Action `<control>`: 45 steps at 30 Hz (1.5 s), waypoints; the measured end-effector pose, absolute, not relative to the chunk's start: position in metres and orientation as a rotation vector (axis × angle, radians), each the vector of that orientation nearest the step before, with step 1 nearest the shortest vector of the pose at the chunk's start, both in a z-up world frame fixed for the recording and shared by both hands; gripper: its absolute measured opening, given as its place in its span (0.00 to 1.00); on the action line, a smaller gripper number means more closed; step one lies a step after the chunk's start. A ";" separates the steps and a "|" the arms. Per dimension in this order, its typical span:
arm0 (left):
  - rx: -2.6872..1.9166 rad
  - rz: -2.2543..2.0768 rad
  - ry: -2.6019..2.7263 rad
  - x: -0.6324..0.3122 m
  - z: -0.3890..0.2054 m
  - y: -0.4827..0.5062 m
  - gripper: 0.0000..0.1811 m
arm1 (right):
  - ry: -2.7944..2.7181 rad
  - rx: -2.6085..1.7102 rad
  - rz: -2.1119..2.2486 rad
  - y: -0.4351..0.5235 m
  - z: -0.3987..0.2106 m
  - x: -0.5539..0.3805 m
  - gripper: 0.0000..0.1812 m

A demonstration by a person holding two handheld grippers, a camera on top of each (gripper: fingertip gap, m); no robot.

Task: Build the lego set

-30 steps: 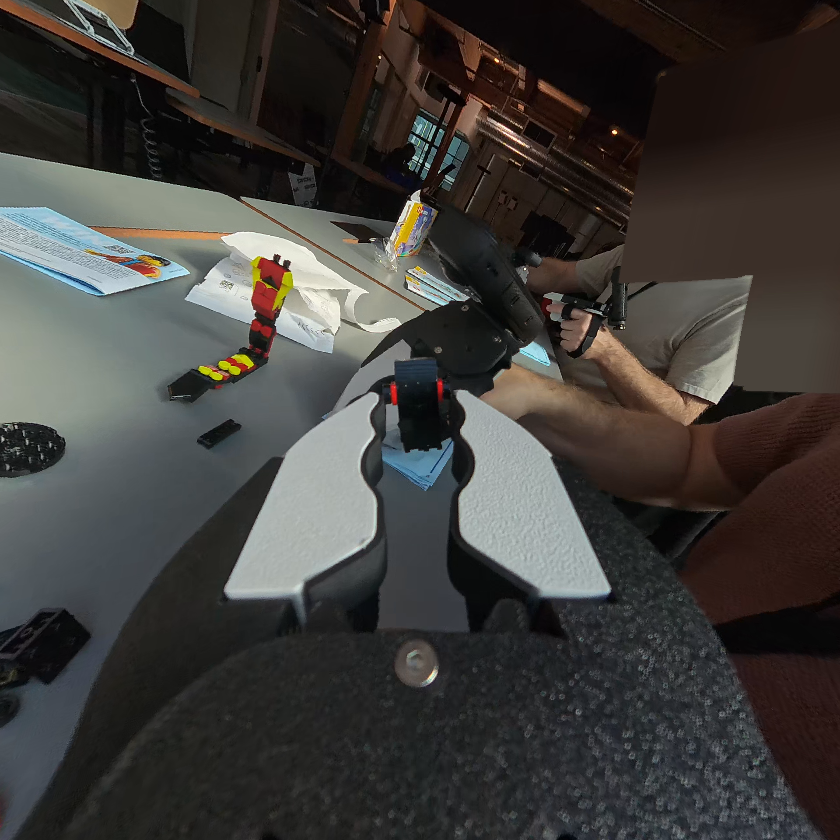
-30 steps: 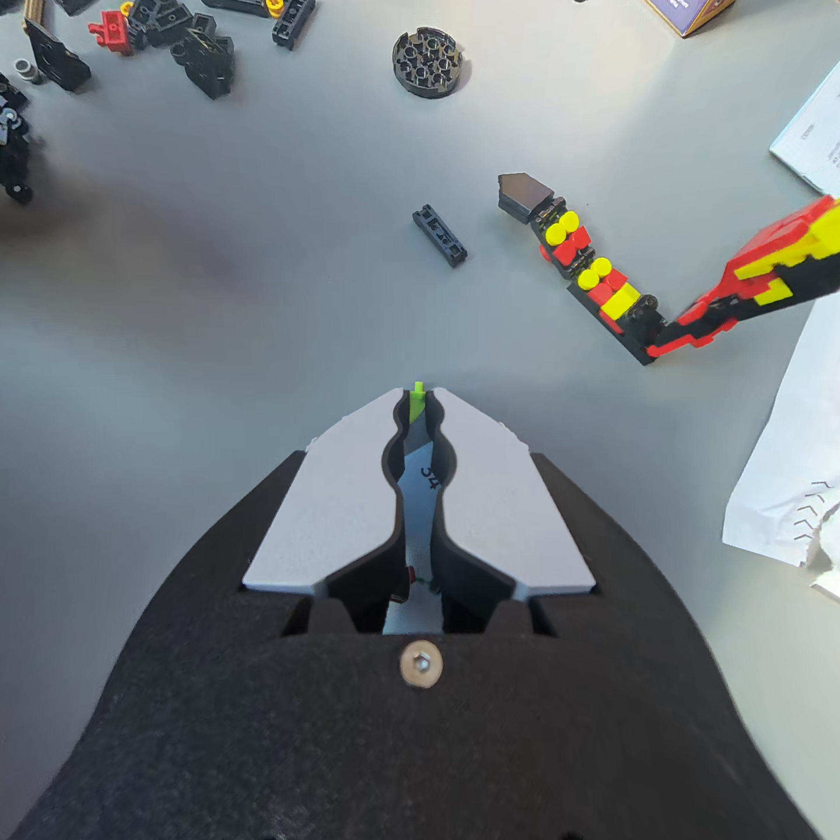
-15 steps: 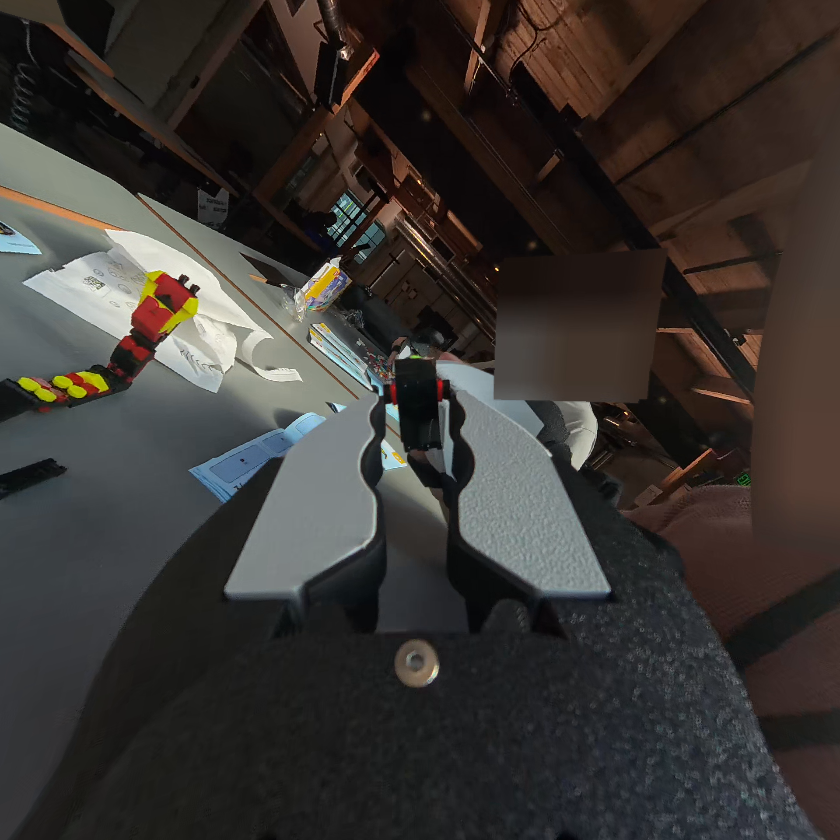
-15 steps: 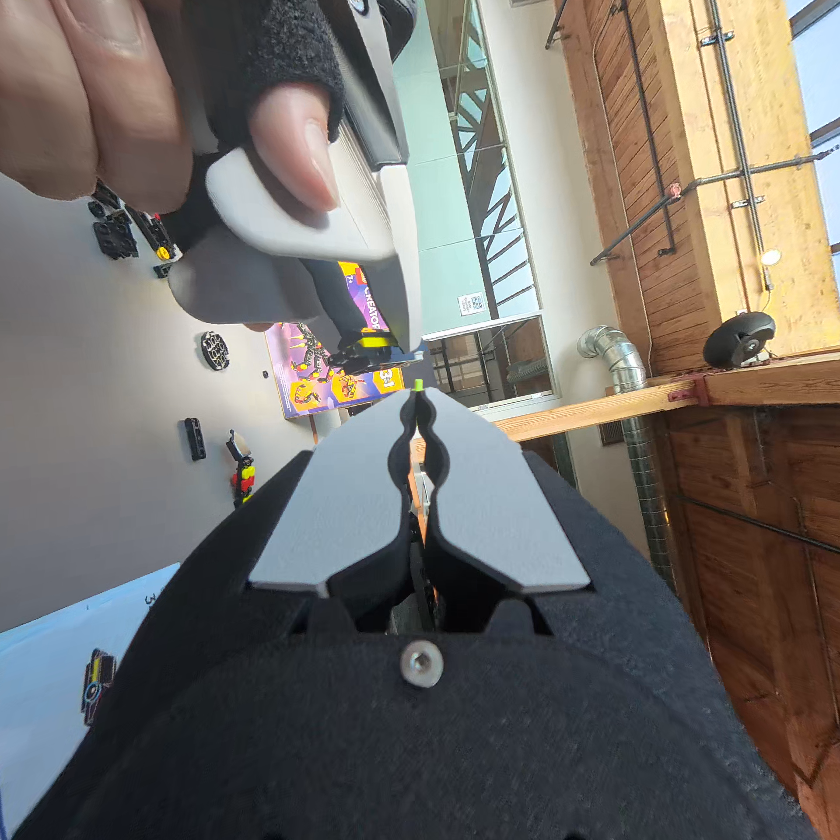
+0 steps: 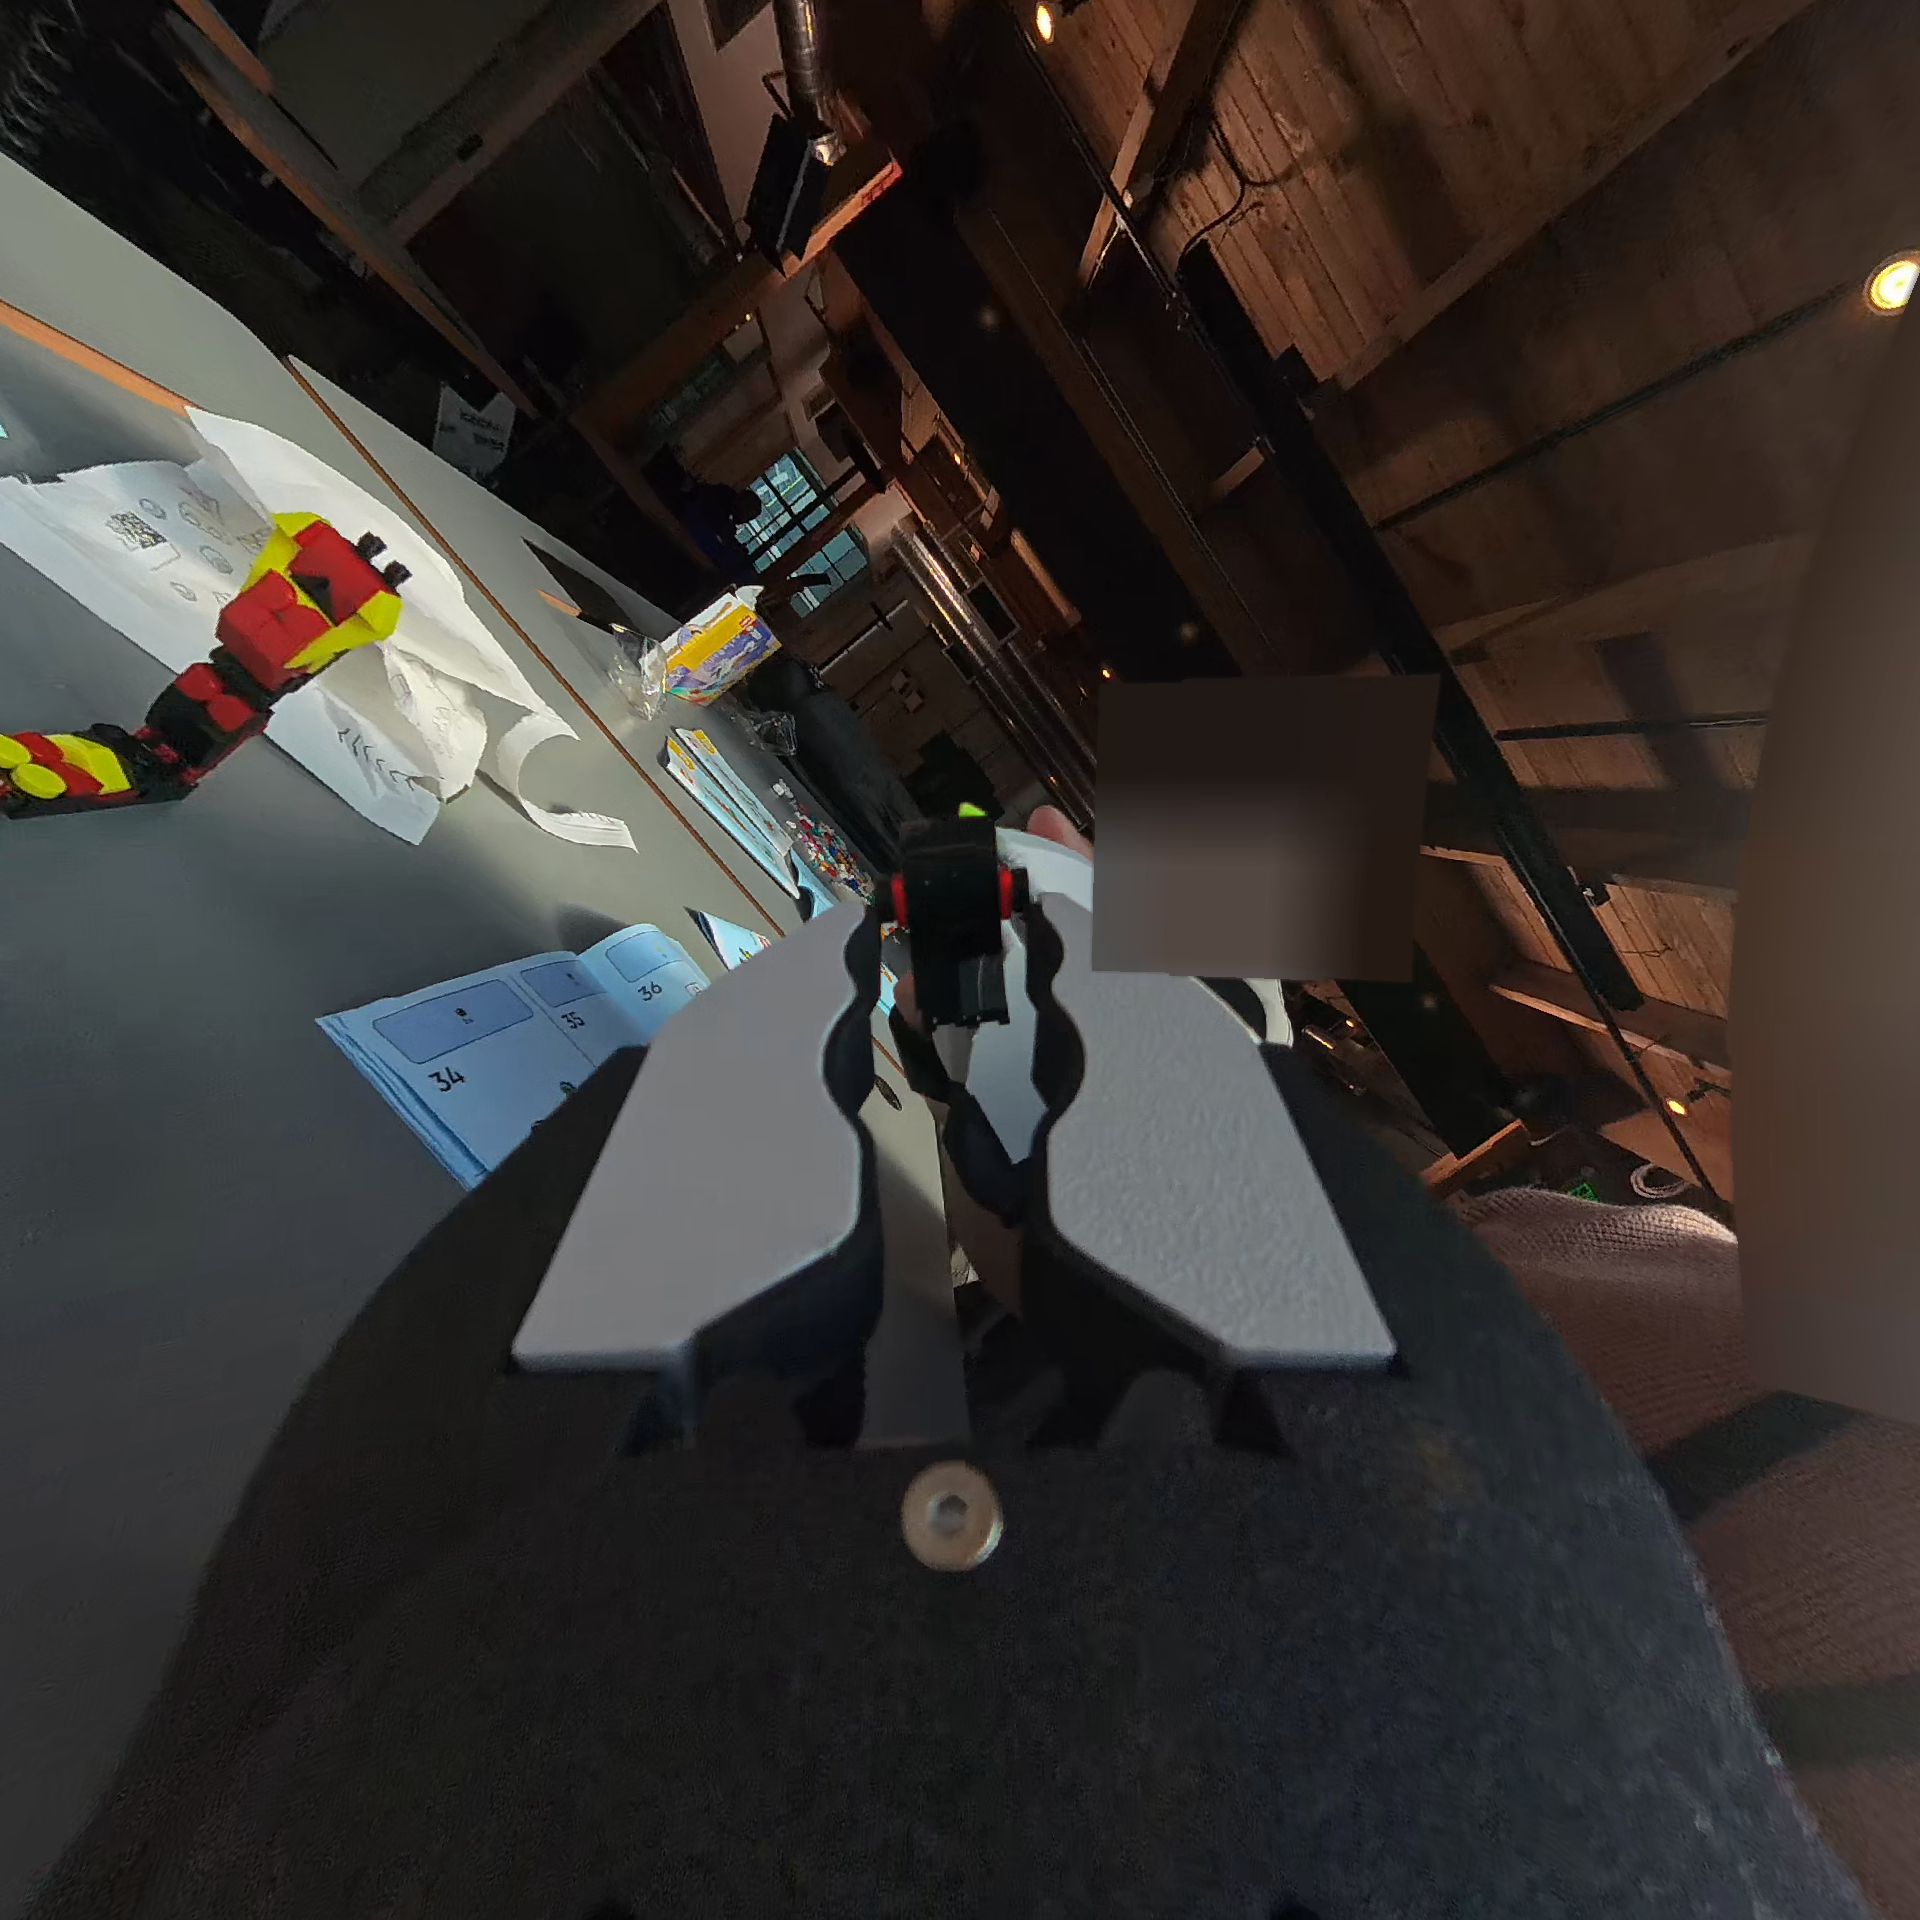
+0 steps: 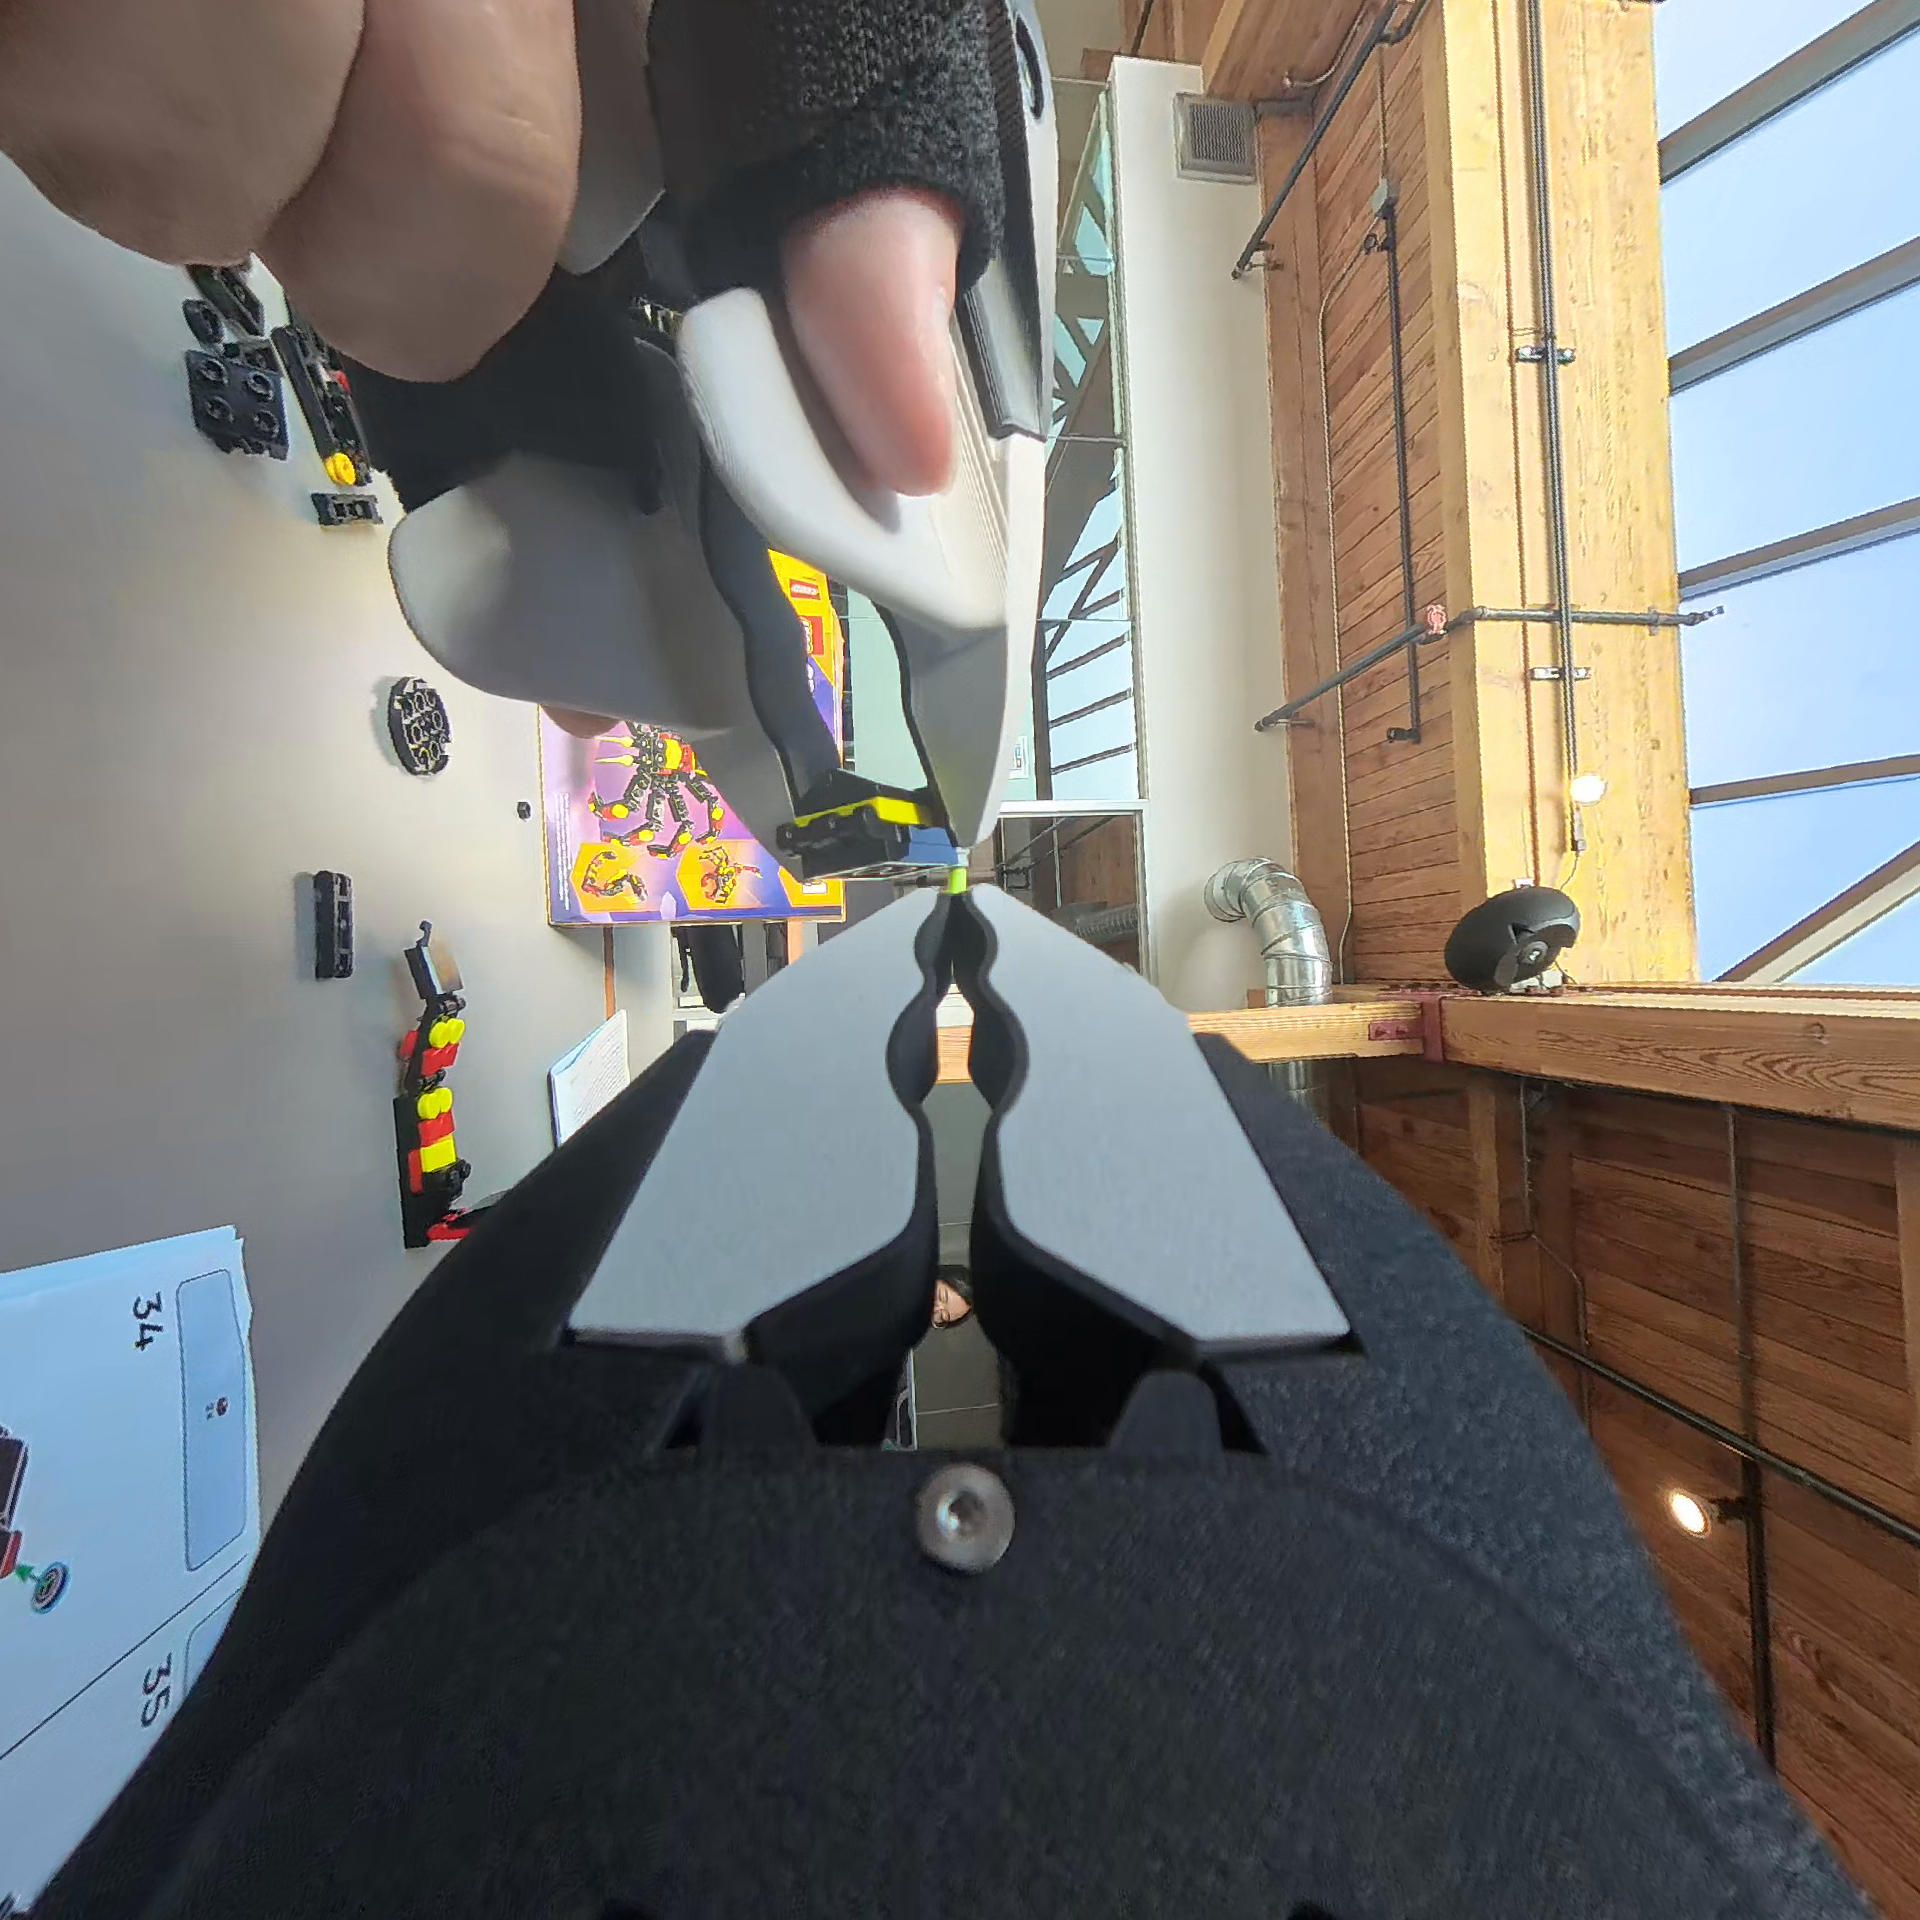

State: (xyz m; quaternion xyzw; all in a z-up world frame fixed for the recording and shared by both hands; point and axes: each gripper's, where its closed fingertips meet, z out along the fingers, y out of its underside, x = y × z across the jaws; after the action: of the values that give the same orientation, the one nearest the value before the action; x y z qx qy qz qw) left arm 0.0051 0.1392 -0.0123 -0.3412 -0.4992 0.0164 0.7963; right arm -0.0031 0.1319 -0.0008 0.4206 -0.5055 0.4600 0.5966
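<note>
My left gripper (image 5: 951,920) is shut on a small black lego assembly (image 5: 951,935) with red studs on its sides, held up in the air. My right gripper (image 6: 954,906) is shut on a tiny lime-green piece (image 6: 956,881). In the right wrist view the left gripper (image 6: 883,727), held by a hand, comes in from above, and its black and yellow assembly (image 6: 857,821) meets the green piece's tip. The green tip (image 5: 971,810) shows just above the assembly in the left wrist view.
A red, yellow and black jointed model (image 5: 260,634) lies on the grey table (image 5: 208,935) by white paper (image 5: 416,665). An open instruction booklet (image 5: 499,1039) lies near. Loose black pieces (image 6: 260,384), a round black plate (image 6: 419,727) and the set's box (image 6: 665,831) lie farther off. Only a small space, under 4 cm, lies between the two pairs of fingers.
Both grippers rose from the table and tilted toward each other. The right gripper's green piece has come up against the left gripper's black assembly.
</note>
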 end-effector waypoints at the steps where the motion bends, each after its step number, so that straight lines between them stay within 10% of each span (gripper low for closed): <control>1: -0.729 0.034 -1.072 0.005 -0.012 0.140 0.15 | -1.152 0.987 1.073 0.132 0.000 -0.001 0.00; 45: -0.788 -0.102 -1.039 0.025 -0.026 0.145 0.15 | -1.103 1.231 1.039 0.144 -0.022 0.010 0.00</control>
State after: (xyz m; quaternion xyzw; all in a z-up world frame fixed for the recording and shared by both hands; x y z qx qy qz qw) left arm 0.0249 0.1453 -0.0259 -0.3664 -0.4834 -0.0473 0.7936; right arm 0.0104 0.1443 -0.0218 0.5223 -0.4682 0.4407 0.5602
